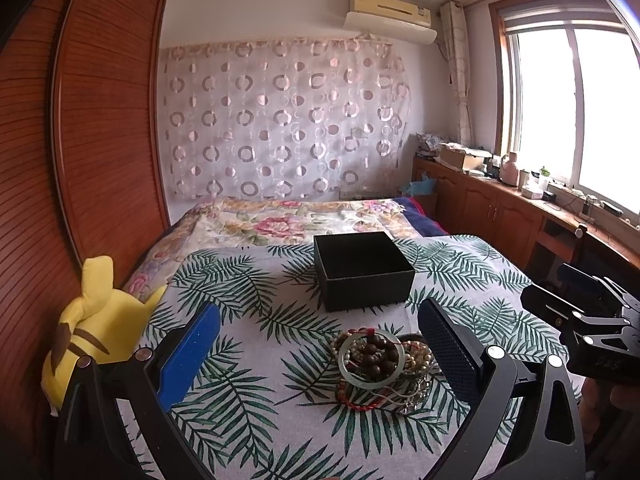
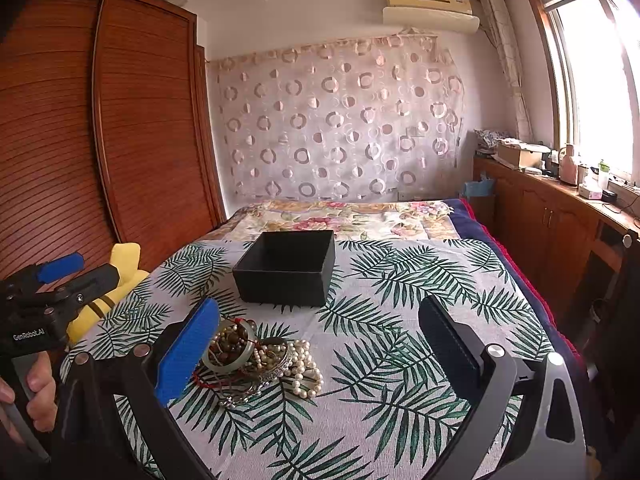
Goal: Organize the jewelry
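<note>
Left wrist, black box [image 1: 363, 270] w/ nothing inside, jewelry pile [image 1: 382, 364] nearby

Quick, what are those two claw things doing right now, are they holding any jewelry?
Left gripper: open, holding nothing, above the jewelry pile.
Right gripper: open, holding nothing.

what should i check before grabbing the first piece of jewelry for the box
1. Black box open, upright, nothing visible inside: ok.
2. Jewelry pile in reach on the leaf-print cloth: ok.
3. Left gripper open, holding nothing: ok.
4. Right gripper open, holding nothing: ok.
5. Pieces separable: not ok, the jade bangle, pearls and red cord look tangled.
6. Path to the box clear: ok.
</note>
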Demonstrator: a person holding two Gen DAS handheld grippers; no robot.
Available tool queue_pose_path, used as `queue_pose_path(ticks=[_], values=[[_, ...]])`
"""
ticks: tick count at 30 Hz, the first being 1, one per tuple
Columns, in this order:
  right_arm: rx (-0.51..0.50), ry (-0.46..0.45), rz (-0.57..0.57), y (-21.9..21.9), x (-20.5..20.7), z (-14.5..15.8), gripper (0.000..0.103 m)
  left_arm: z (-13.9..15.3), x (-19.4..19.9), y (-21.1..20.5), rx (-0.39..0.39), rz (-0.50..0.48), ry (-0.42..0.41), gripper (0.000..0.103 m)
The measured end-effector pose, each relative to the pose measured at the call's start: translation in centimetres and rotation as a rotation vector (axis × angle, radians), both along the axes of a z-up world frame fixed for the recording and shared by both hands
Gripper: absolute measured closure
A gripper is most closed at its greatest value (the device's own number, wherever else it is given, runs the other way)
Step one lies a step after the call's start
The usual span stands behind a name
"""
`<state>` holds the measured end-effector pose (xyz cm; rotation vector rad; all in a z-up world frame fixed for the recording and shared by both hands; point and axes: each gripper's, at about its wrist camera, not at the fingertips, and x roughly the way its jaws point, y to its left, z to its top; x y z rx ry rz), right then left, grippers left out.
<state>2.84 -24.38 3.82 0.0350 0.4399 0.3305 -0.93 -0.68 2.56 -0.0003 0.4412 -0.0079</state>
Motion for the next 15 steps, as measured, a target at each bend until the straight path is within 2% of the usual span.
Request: queue_pose_path(ticks=[15], values=[[0.000, -0.001, 0.002, -0.06, -0.05, 0.09, 0.002, 0.79, -0.17, -0.14, -0.003, -0.001, -0.008, 0.007]])
